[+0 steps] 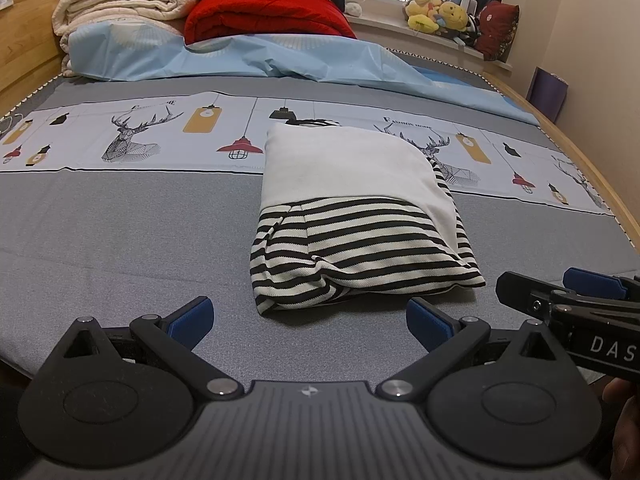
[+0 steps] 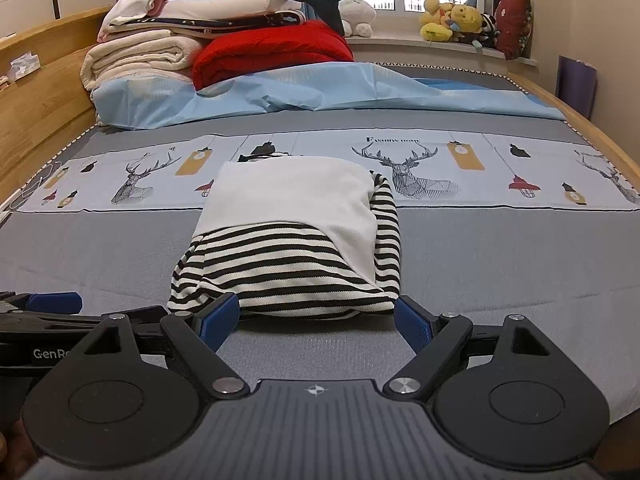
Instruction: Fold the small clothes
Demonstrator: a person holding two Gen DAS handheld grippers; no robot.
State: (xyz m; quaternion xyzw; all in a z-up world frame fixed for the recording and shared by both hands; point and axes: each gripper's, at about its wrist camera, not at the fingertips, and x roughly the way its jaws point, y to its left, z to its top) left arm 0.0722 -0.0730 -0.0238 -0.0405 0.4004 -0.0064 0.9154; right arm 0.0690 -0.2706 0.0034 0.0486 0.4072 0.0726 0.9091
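A small garment [image 1: 352, 216], white on top with black-and-white stripes below, lies folded into a compact bundle on the grey bed sheet [image 1: 120, 240]. My left gripper [image 1: 310, 320] stands open just short of its near edge, nothing between its blue pads [image 1: 192, 318]. In the right wrist view the same garment [image 2: 296, 240] lies straight ahead. My right gripper [image 2: 316, 322] is open, its blue pads [image 2: 218, 316] flanking the near striped hem without closing on it. Each gripper shows at the edge of the other's view.
Folded blankets [image 1: 132, 4], a red quilt [image 1: 264, 16] and a light blue cover [image 1: 248, 60] are piled at the head of the bed. Plush toys [image 1: 436, 14] sit on the window sill. Wooden bed rails [image 2: 36, 120] run along both sides.
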